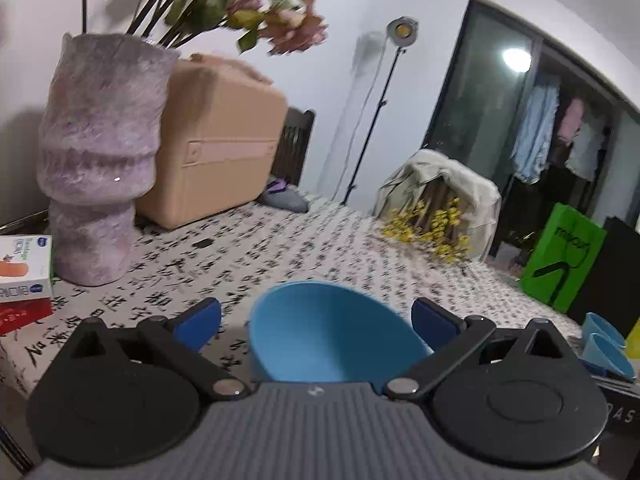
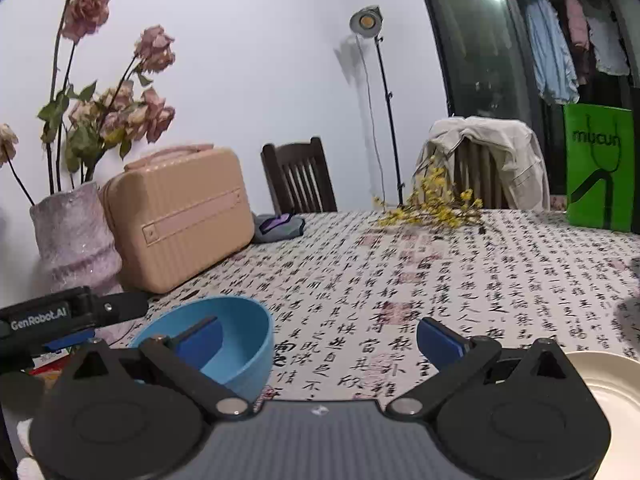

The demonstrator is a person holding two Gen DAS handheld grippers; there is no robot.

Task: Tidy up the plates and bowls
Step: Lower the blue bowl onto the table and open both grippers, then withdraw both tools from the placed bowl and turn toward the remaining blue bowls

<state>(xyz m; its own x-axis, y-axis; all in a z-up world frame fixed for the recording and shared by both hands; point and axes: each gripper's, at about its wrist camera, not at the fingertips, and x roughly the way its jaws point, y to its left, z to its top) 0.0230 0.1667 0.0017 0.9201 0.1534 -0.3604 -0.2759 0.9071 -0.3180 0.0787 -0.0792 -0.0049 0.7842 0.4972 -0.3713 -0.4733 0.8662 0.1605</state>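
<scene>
Left gripper (image 1: 316,320): blue pads spread wide, touching nothing. Between them, blue bowl (image 1: 332,336) resting upright on the calligraphy-print tablecloth (image 1: 320,240), rim clear of both pads. At 10 o'clock of the bowl, purple vase (image 1: 100,160) with dried roses; just behind the vase, tan case (image 1: 224,140). At 3 o'clock, near the frame edge, more blue bowls (image 1: 604,344) stacked on their sides. At 2 o'clock, green bag (image 1: 564,256).

Right gripper (image 2: 318,340): pads likewise spread wide, pinching nothing, only tablecloth between. Same blue bowl (image 2: 224,344) at 9 o'clock, behind the left pad (image 2: 200,340). Cream plate (image 2: 608,392) at 4 o'clock, partly hidden by the gripper body. Yellow flowers (image 2: 432,204) at 12 o'clock, far across the table.
</scene>
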